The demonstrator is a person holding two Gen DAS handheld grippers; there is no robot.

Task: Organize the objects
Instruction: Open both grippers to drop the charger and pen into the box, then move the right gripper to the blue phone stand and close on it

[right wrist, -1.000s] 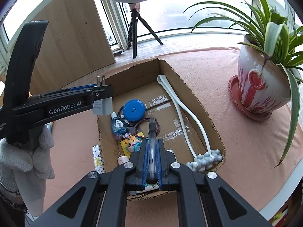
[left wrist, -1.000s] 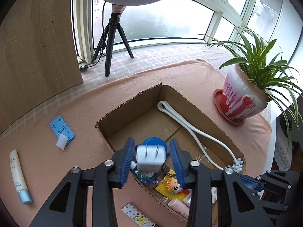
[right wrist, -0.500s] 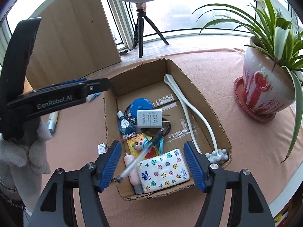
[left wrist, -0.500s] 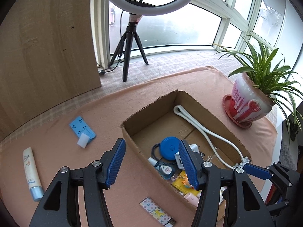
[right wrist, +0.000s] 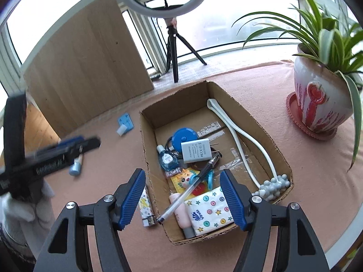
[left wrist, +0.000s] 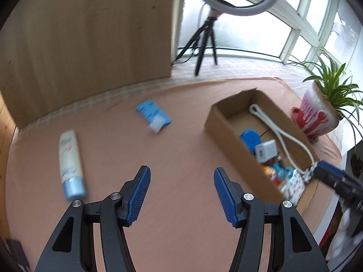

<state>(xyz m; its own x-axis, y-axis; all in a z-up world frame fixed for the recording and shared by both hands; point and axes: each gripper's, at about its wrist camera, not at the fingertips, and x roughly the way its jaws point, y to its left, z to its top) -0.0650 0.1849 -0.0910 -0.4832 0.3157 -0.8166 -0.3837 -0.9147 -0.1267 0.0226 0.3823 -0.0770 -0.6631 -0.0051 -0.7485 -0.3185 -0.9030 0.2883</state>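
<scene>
Jaws wide apart on L gripper (left wrist: 181,181), nothing btwn, only bare pink cloth (left wrist: 181,140) under the pads; free room ahead and to both sides. Tube (left wrist: 70,165) lying flat just off the L pad, cap toward camera. Blue card (left wrist: 153,114) w/ white tab farther ahead, well apart from tube. Box (left wrist: 229,133) off to the right, near wall facing gripper, table edge beyond it by the plant pot (left wrist: 317,117).

Jaws also wide on R gripper (right wrist: 182,187), just opened, gripping nothing; hanging over box (right wrist: 148,149) near end. Pen (right wrist: 192,185) lying loose in box, slanted across tissue pack (right wrist: 209,210) and pink tube, btwn the pads but untouched. Charger (right wrist: 197,150), blue disc (right wrist: 183,137), white massager (right wrist: 240,140) deeper in. Small patterned pack (right wrist: 146,206) on cloth just outside box's left wall.
</scene>
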